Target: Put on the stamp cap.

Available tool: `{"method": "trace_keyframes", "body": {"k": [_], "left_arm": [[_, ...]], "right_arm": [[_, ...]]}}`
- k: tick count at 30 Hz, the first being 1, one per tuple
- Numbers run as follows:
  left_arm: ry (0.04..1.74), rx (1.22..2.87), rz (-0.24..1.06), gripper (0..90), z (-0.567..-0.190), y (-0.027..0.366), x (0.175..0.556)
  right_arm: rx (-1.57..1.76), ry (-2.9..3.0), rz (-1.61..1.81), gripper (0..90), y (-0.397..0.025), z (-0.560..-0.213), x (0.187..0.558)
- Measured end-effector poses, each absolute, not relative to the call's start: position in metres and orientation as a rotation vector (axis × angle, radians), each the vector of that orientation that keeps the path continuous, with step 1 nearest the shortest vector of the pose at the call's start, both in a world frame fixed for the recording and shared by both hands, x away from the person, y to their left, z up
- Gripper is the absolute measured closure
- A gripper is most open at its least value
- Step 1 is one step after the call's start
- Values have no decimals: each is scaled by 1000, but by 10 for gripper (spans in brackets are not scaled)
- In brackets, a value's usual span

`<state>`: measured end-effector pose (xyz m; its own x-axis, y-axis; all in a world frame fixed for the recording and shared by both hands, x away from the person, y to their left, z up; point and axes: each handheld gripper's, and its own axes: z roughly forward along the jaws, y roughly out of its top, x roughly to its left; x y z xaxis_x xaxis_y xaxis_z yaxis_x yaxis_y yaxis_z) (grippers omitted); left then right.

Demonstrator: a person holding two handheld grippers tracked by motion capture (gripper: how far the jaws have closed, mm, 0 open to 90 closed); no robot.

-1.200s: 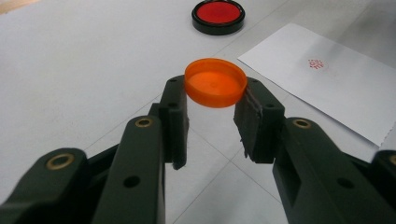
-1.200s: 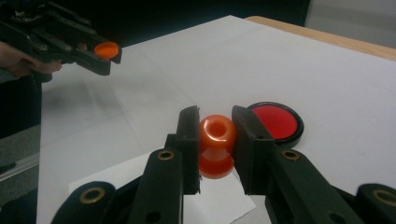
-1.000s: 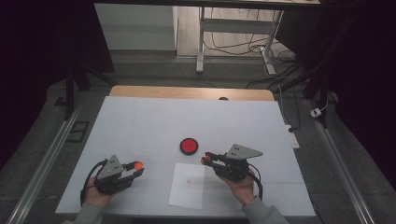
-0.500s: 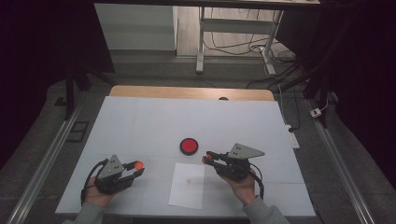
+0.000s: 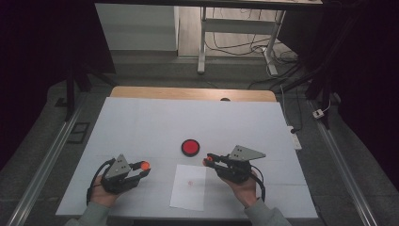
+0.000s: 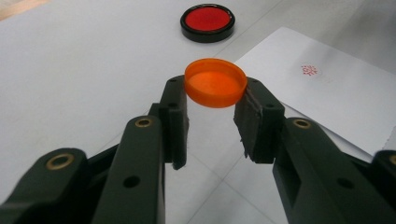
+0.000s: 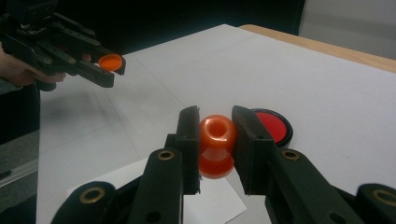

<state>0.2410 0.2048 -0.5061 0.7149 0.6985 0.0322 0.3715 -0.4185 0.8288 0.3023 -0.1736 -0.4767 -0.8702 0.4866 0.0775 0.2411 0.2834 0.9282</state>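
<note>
Clamping an orange cap by its rim, the left gripper hovers over the table, well apart from the right gripper, which pinches the orange stamp above the stamped paper.

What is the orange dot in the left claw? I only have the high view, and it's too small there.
Observer: A shallow orange cap, pinched by its rim between the left claw's jaws, hollow side up.
Operator: And the right claw?
Observer: The right claw is shut on an orange stamp with a round knob, gripped at the knob.
Operator: Is the paper blank?
Observer: No, the paper carries a small red stamped mark.
Operator: And the red disc?
Observer: The ink pad is open, a red pad in a black rim.
</note>
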Motion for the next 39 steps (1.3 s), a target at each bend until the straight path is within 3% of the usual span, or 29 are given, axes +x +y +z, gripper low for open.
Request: {"method": "trace_keyframes", "body": {"k": [39], "left_arm": [[686, 2121, 441, 638, -489, 155, 272]], "right_arm": [[692, 2311, 1639, 721, -176, -475, 302]]}}
